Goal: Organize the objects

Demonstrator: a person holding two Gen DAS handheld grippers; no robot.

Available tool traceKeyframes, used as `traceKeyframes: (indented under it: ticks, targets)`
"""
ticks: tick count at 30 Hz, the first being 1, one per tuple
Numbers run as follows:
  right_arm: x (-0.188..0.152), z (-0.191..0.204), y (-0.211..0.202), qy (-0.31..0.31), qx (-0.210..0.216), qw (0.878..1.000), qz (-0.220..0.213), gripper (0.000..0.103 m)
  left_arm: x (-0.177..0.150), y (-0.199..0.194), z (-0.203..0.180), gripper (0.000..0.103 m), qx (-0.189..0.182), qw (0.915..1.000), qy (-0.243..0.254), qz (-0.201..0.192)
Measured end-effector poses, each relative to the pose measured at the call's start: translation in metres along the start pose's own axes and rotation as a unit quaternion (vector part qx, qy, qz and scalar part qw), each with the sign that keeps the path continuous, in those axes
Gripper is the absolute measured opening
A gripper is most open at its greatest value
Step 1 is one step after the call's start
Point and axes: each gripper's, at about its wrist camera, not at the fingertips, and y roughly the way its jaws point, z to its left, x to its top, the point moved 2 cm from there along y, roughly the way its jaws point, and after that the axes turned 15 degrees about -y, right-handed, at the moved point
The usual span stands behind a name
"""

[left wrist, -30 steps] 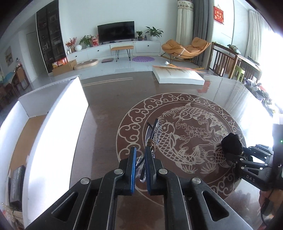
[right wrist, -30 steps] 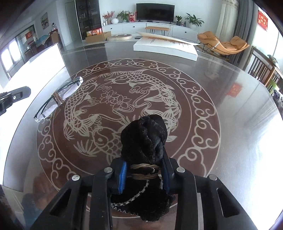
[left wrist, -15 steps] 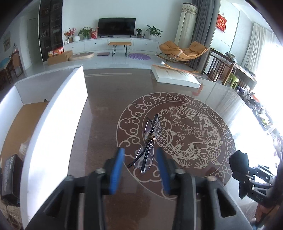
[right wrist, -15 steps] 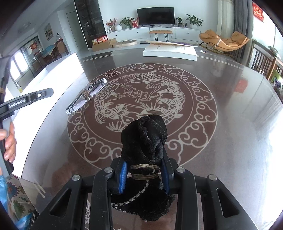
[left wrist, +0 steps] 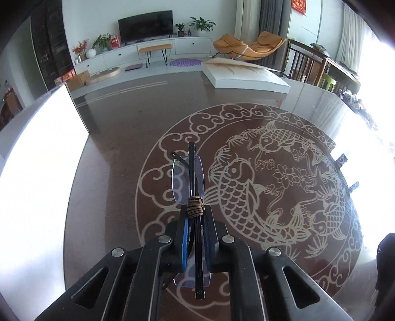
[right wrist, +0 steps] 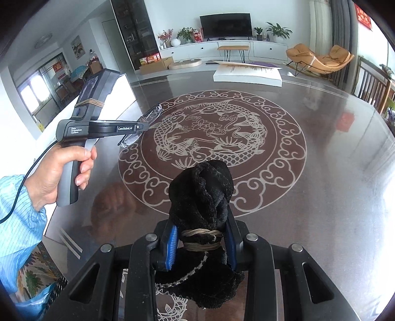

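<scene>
A dark glossy table (left wrist: 123, 138) fills most of both views, its middle inlaid with a round fish-and-cloud medallion (left wrist: 261, 187), and a flat white slab (left wrist: 246, 79) lies on its far edge. A white board (left wrist: 37, 172) stands bright along the left of the left wrist view. Along the top of the frame are a television (right wrist: 226, 23) on a low white cabinet (right wrist: 222, 49), potted plants (right wrist: 279, 30), and an orange lounge chair (right wrist: 321, 58) at upper right.

table (right wrist: 333, 172): glossy, mirror-smooth | black bundle (right wrist: 205, 187): fuzzy cloth | glasses (left wrist: 187, 177): clear lenses, glossy black frame
</scene>
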Motion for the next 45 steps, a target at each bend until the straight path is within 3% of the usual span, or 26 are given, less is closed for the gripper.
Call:
traceKeyframes:
  ticks: [4, 8, 11, 15, 18, 21, 23, 25, 26, 29, 30, 34, 38, 42, 45]
  targets:
    - [0.029, 0.022, -0.003, -0.033, 0.009, 0.999, -0.014, 0.033, -0.016, -0.069, 0.024, 0.01, -0.041, 0.9974, -0.048, -0.036]
    - [0.085, 0.078, -0.006, -0.082, 0.052, 0.994, -0.048, 0.033, -0.027, -0.157, 0.076, 0.01, -0.063, 0.99, -0.103, -0.073]
    - [0.134, 0.143, -0.005, -0.125, 0.109, 0.983, -0.072, 0.033, -0.033, -0.201, 0.133, 0.01, -0.025, 0.9876, -0.126, -0.09]
    - [0.19, 0.236, 0.015, -0.183, 0.174, 0.965, -0.073, 0.033, -0.049, -0.216, 0.214, 0.01, 0.073, 0.982, -0.158, -0.073]
    - [0.218, 0.289, 0.046, -0.217, 0.192, 0.956, -0.038, 0.033, -0.066, -0.213, 0.259, 0.01, 0.106, 0.9744, -0.193, -0.044]
    - [0.226, 0.323, 0.086, -0.239, 0.197, 0.95, 0.031, 0.036, -0.08, -0.207, 0.284, 0.011, 0.119, 0.9679, -0.22, -0.025]
    - [0.223, 0.334, 0.109, -0.249, 0.189, 0.947, 0.072, 0.046, -0.088, -0.202, 0.291, 0.013, 0.118, 0.9659, -0.23, -0.016]
    - [0.221, 0.337, 0.118, -0.256, 0.18, 0.946, 0.083, 0.055, -0.092, -0.198, 0.292, 0.016, 0.115, 0.9659, -0.231, -0.013]
    - [0.221, 0.335, 0.119, -0.256, 0.176, 0.947, 0.081, 0.058, -0.093, -0.198, 0.291, 0.026, 0.117, 0.9659, -0.23, -0.014]
    - [0.226, 0.325, 0.111, -0.243, 0.172, 0.953, 0.06, 0.068, -0.096, -0.205, 0.286, 0.081, 0.134, 0.9646, -0.224, -0.035]
    - [0.228, 0.322, 0.107, -0.241, 0.167, 0.955, 0.051, 0.073, -0.096, -0.209, 0.283, 0.092, 0.145, 0.9633, -0.22, -0.05]
    - [0.237, 0.321, 0.092, -0.248, 0.147, 0.957, 0.03, 0.075, -0.09, -0.226, 0.277, 0.094, 0.198, 0.948, -0.238, -0.074]
    - [0.232, 0.324, 0.076, -0.268, 0.135, 0.954, 0.018, 0.079, -0.092, -0.247, 0.276, 0.094, 0.208, 0.9345, -0.273, -0.094]
    - [0.226, 0.323, 0.066, -0.283, 0.126, 0.95, 0.019, 0.083, -0.095, -0.253, 0.273, 0.094, 0.193, 0.9343, -0.289, -0.08]
    - [0.223, 0.323, 0.065, -0.285, 0.126, 0.95, 0.027, 0.083, -0.098, -0.26, 0.268, 0.094, 0.218, 0.9259, -0.293, -0.095]
